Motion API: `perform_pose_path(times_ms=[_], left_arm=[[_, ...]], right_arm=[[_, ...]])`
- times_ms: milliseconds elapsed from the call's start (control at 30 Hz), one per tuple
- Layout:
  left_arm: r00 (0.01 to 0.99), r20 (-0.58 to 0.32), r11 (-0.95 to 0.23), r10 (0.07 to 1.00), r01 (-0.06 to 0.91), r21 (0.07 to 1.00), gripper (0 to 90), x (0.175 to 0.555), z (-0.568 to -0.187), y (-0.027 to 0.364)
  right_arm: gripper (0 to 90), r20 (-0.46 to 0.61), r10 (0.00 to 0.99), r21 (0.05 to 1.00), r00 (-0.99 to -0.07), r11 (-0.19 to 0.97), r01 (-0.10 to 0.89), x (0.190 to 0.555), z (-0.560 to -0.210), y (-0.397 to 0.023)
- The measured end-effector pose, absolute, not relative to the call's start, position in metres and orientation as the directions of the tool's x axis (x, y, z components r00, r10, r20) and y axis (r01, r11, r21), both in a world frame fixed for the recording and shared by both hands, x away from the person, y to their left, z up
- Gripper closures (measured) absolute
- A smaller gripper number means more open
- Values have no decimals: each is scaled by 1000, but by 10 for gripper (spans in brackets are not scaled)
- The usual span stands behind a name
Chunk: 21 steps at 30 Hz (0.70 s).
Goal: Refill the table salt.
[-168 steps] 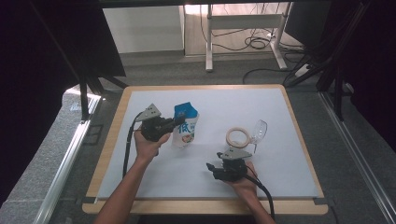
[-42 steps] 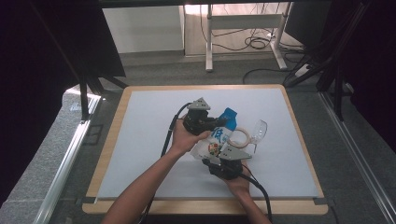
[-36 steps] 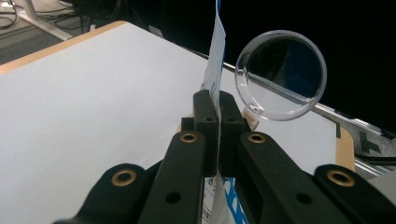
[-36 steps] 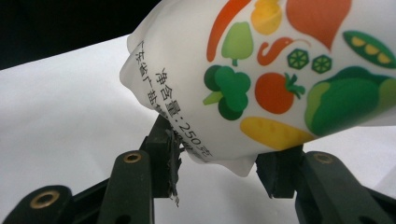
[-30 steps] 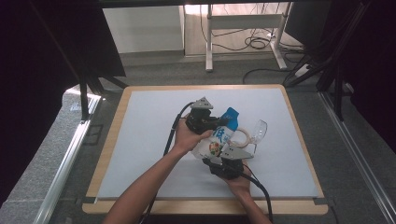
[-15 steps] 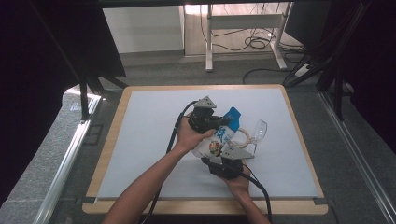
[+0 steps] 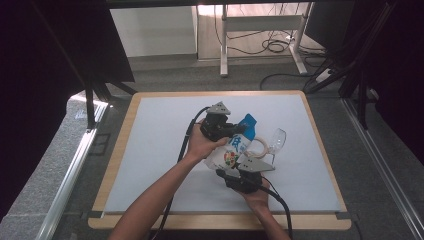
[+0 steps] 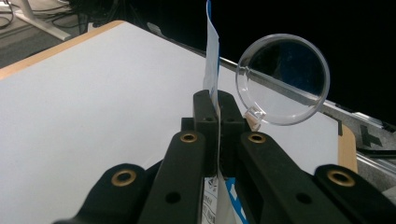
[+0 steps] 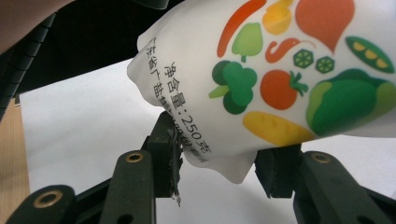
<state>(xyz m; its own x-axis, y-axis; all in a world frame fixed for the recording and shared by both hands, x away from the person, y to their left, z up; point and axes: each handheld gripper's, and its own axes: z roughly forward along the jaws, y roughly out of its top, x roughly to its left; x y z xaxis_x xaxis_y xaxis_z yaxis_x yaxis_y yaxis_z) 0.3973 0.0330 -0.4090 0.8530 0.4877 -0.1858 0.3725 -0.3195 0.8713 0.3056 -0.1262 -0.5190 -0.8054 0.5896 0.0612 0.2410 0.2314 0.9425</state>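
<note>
Both grippers clamp pouch; glass seemingly beside.

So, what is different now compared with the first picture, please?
The left claw, shut on the top edge of the pouch, has carried it from the table's left part rightward, over the ring near the clear glass. The right claw now has the pouch's bottom between its pads. Glass and ring stayed in place.
</note>
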Motion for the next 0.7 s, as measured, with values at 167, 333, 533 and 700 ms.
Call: perform_pose_path(times_ms=[167, 333, 533, 700], left_arm=[[855, -190, -319, 482, 374, 871, 900, 398, -408, 30], [858, -190, -322, 477, 372, 871, 900, 398, -408, 26], [859, -186, -329, 477, 371, 869, 899, 397, -408, 25], [860, -183, -334, 477, 370, 867, 900, 397, -408, 24]], right_arm=[[560, 71, 589, 945, -805, 219, 243, 305, -518, -127], [561, 71, 590, 945, -804, 217, 243, 304, -517, -129], [561, 67, 594, 945, -801, 220, 242, 304, -518, -129], [561, 65, 601, 944, -797, 221, 243, 304, -518, -128]])
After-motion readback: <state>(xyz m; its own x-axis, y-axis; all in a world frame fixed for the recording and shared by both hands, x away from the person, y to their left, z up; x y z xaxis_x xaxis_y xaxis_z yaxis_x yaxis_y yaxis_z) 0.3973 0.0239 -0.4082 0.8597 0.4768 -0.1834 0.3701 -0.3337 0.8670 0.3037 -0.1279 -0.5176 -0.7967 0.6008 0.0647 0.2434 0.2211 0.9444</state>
